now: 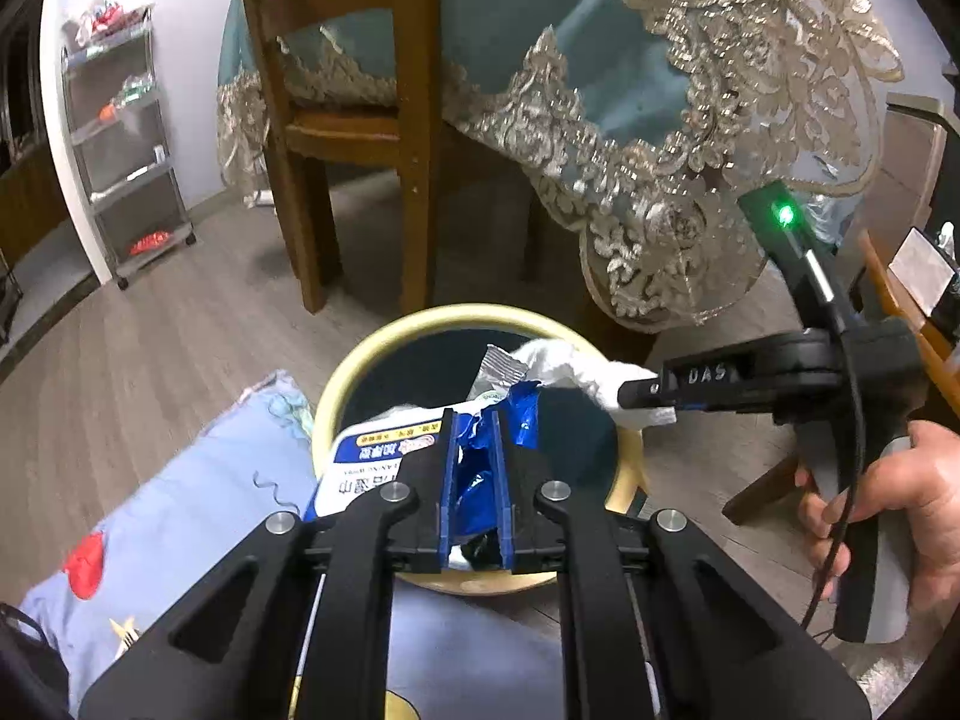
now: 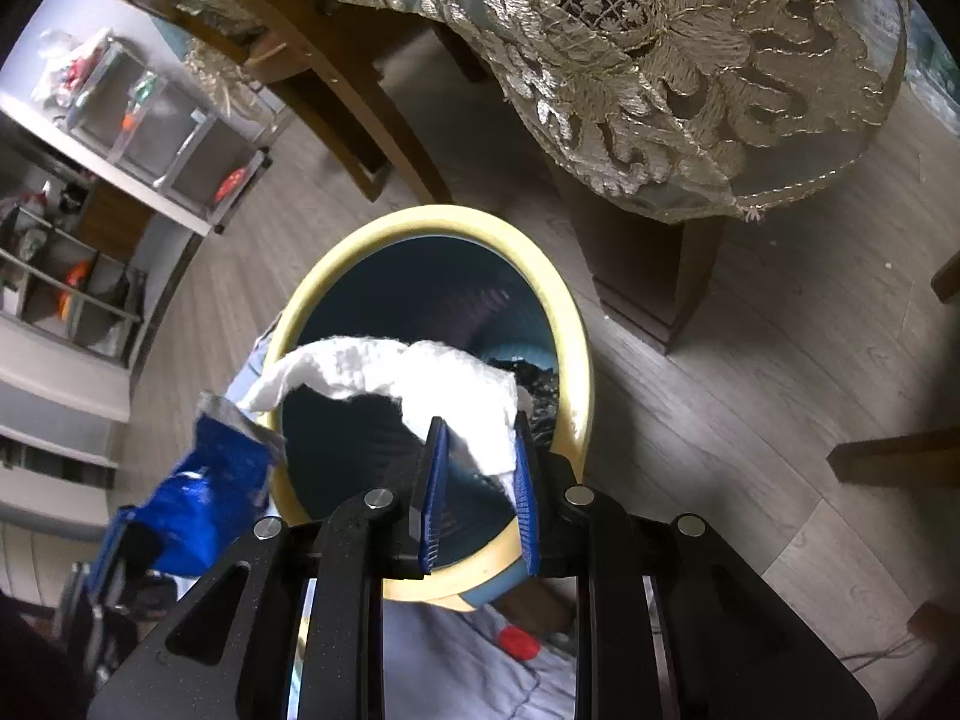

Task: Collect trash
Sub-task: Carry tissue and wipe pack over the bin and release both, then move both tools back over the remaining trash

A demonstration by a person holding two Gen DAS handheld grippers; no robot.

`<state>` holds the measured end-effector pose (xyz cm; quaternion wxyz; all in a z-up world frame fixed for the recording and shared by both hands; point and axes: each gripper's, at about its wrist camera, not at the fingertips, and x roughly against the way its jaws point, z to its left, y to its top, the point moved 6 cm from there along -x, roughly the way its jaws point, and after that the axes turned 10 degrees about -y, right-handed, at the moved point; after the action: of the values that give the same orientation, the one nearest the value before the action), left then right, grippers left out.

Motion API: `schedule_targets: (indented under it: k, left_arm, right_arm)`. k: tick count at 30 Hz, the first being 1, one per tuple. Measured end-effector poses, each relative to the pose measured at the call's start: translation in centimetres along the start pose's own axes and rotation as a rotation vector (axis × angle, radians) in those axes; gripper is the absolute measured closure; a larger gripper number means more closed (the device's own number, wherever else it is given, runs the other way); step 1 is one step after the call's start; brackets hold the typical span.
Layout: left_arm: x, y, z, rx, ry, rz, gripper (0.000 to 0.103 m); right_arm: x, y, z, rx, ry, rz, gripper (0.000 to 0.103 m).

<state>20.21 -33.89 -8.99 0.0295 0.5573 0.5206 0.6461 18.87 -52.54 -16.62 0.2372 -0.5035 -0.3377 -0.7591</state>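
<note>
A round bin with a yellow rim (image 1: 360, 360) and a dark inside stands on the floor under both grippers. My left gripper (image 1: 473, 420) is shut on a crumpled blue foil wrapper (image 1: 474, 474) over the bin's near edge. A white and blue printed pack (image 1: 372, 456) shows just left of the fingers; I cannot tell whether it is held. My right gripper (image 2: 480, 426) is shut on a white paper towel (image 2: 420, 372) that hangs over the bin's opening (image 2: 432, 219). The right wrist view has the left gripper (image 2: 129, 540) and wrapper (image 2: 204, 498) at lower left.
A table draped in teal cloth with gold lace (image 1: 690, 150) overhangs just behind the bin. A wooden chair (image 1: 354, 138) stands at the back left and a metal shelf cart (image 1: 126, 168) by the wall. A light blue cushion (image 1: 168, 516) lies against the bin's left side.
</note>
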Motion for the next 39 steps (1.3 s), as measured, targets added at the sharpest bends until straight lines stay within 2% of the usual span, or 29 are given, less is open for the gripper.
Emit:
schedule_targets:
  k: [4, 6, 7, 8, 13, 15, 16, 17, 19, 21, 22, 29, 39]
  left_arm:
    - [-0.6, -1.0, 0.6, 0.028, 0.015, 0.031, 0.088]
    - [-0.5, -1.3, 1.0, 0.038, 0.03, 0.041, 0.071]
    - [-0.2, -1.3, 1.2, 0.046, 0.04, 0.029, 0.055]
    - [0.2, -1.3, 1.4, 0.049, 0.048, 0.015, 0.045]
    - [2.7, -1.2, 2.7, 0.085, 0.07, -0.02, 0.038]
    - [3.8, -1.4, 3.0, 0.087, 0.084, -0.028, 0.033]
    - [4.4, -1.6, 3.2, 0.089, 0.094, -0.032, 0.03]
    - [4.8, -1.7, 3.4, 0.093, 0.1, -0.032, 0.028]
    - [6.0, -2.3, 3.9, 0.106, 0.121, -0.035, 0.025]
    - [7.3, -2.8, 4.4, 0.121, 0.135, -0.044, 0.022]
    - [8.0, -3.0, 4.6, 0.126, 0.147, -0.049, 0.019]
    - [12.5, -4.6, 6.3, 0.158, 0.234, -0.06, 0.011]
    - [19.9, -6.9, 7.7, 0.19, 0.324, -0.093, 0.009]
  right_arm:
    - [0.0, 0.1, 0.4, 0.01, 0.008, -0.002, 0.081]
    - [0.2, 0.1, 0.8, 0.024, 0.008, -0.01, 0.081]
    - [0.2, 0.1, 1.0, 0.028, 0.01, -0.012, 0.081]
    - [0.3, 0.1, 1.2, 0.031, 0.016, -0.014, 0.081]
    - [1.1, 0.3, 2.1, 0.058, 0.033, -0.043, 0.08]
    - [1.8, 0.5, 2.7, 0.073, 0.055, -0.071, 0.072]
    - [2.1, 0.6, 2.9, 0.078, 0.064, -0.082, 0.057]
    - [2.5, 0.6, 3.3, 0.085, 0.079, -0.094, 0.036]
    - [3.2, 0.7, 3.9, 0.1, 0.096, -0.116, 0.022]
    - [4.0, 0.7, 4.7, 0.132, 0.105, -0.138, 0.019]
    - [4.2, 0.6, 5.1, 0.143, 0.111, -0.144, 0.014]
    - [6.8, 0.4, 6.6, 0.175, 0.139, -0.165, 0.009]
    - [11.8, -1.0, 9.5, 0.26, 0.15, -0.234, 0.007]
